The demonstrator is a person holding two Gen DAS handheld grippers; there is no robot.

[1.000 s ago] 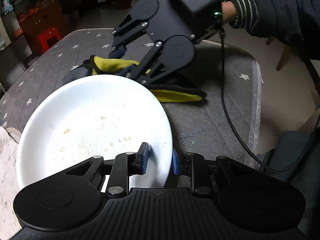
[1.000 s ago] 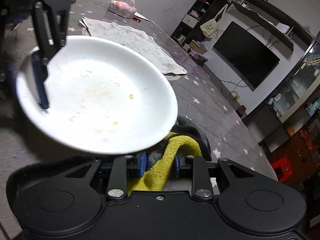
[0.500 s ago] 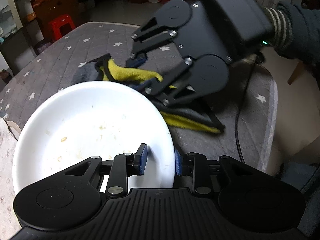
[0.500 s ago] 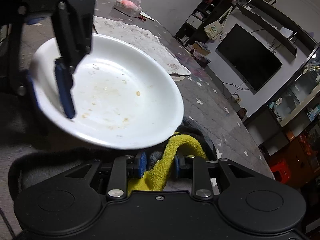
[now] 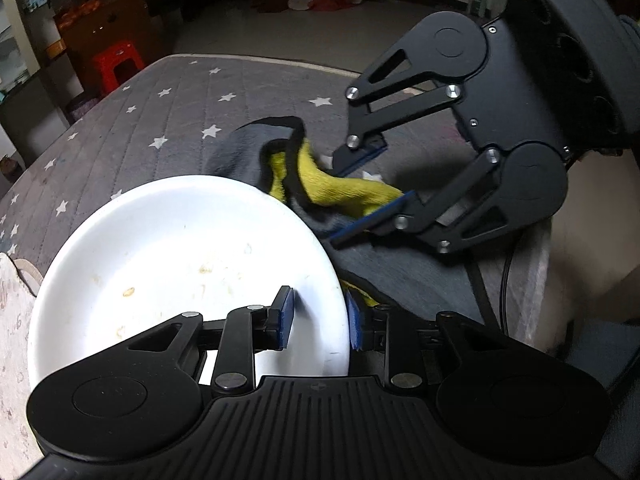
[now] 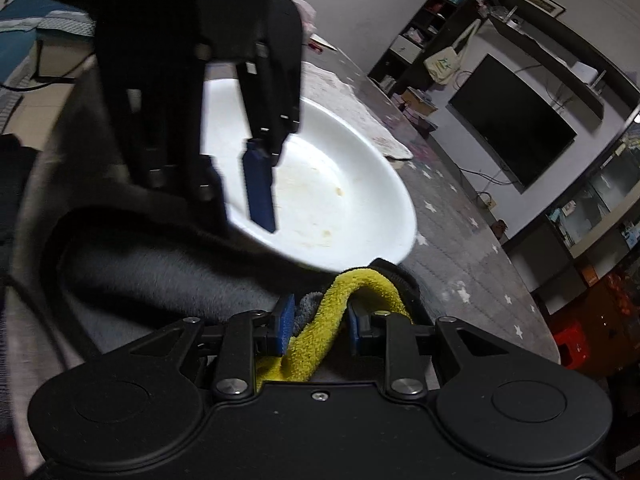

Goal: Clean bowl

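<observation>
A white bowl [image 5: 180, 280] with small yellowish food specks is held tilted above the table. My left gripper [image 5: 320, 320] is shut on its near right rim, one blue pad inside and one outside. My right gripper [image 5: 372, 192] is beyond the bowl's far right rim, shut on a yellow and grey cloth [image 5: 332, 188] that trails onto the table. In the right wrist view, my right gripper [image 6: 318, 328] pinches the yellow fold of the cloth [image 6: 352, 292] just below the bowl [image 6: 340, 200]. The left gripper [image 6: 236, 196] clamps the bowl's left rim there.
A grey quilted cover with white stars [image 5: 160, 120] covers the table. A cream patterned mat [image 5: 12, 320] lies to the left of the bowl. A black cable [image 5: 492, 292] hangs over the table's right edge. A red stool [image 5: 116, 60] stands on the floor beyond.
My right gripper has carried the cloth sideways to the bowl's far right rim and lifted the yellow fold. In the right wrist view the bowl and left gripper now loom closer.
</observation>
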